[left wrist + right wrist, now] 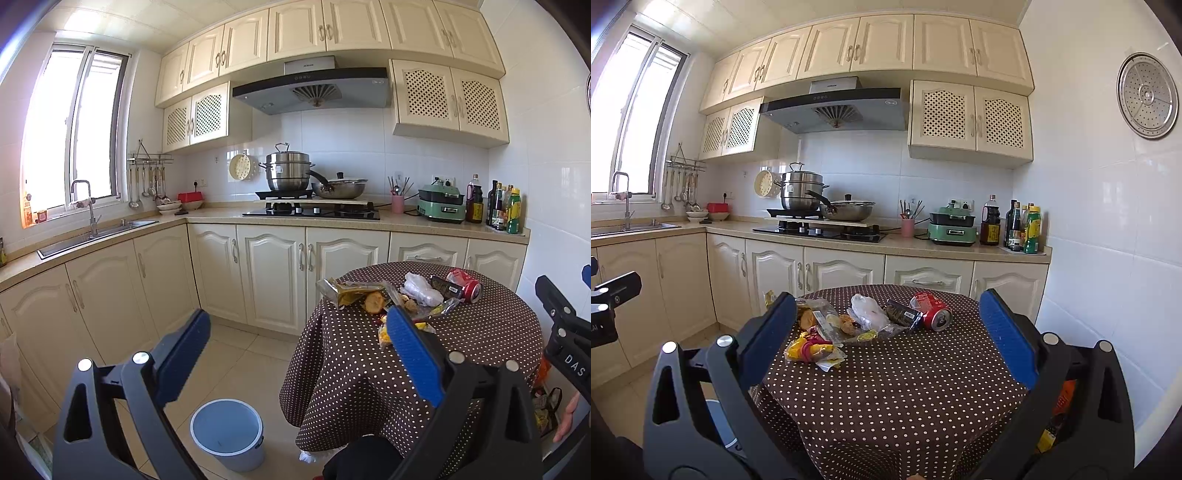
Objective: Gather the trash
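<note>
A round table with a brown polka-dot cloth carries a pile of trash: a crushed red can, a white crumpled plastic bag, a dark wrapper, a gold snack bag, fruit peel and a yellow wrapper. A pale blue bin stands on the floor left of the table. My left gripper hangs open above the floor beside the table. My right gripper is open in front of the trash, holding nothing.
Cream kitchen cabinets run behind the table, with a hob, pots, a sink and bottles on the counter. A white tiled wall stands right of the table. A bag of packets sits by the table.
</note>
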The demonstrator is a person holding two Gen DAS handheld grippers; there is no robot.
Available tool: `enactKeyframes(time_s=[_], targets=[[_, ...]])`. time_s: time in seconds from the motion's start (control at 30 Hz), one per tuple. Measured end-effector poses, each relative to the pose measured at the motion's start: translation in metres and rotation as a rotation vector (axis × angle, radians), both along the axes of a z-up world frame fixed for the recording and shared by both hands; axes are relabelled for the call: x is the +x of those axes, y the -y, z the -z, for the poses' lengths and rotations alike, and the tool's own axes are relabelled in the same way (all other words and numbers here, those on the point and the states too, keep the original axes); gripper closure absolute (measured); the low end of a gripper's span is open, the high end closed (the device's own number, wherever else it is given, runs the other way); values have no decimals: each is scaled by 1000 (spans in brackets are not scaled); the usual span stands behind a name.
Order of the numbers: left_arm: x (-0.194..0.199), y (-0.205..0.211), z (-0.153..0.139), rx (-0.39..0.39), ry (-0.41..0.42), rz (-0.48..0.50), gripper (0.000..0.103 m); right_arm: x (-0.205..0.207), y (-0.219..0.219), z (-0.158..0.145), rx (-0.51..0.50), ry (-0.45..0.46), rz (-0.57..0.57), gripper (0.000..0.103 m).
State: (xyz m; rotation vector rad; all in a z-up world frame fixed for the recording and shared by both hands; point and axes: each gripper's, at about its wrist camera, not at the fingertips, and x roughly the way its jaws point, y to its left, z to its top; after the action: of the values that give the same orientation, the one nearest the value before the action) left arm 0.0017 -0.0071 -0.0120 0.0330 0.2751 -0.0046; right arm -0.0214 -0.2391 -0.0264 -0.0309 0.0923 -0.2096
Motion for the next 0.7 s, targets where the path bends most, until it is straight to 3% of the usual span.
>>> enactKeyframes(time_s=[0.7], targets=[[4, -2, 3, 1, -10, 2, 9, 2, 0, 3, 3, -8, 0, 6]])
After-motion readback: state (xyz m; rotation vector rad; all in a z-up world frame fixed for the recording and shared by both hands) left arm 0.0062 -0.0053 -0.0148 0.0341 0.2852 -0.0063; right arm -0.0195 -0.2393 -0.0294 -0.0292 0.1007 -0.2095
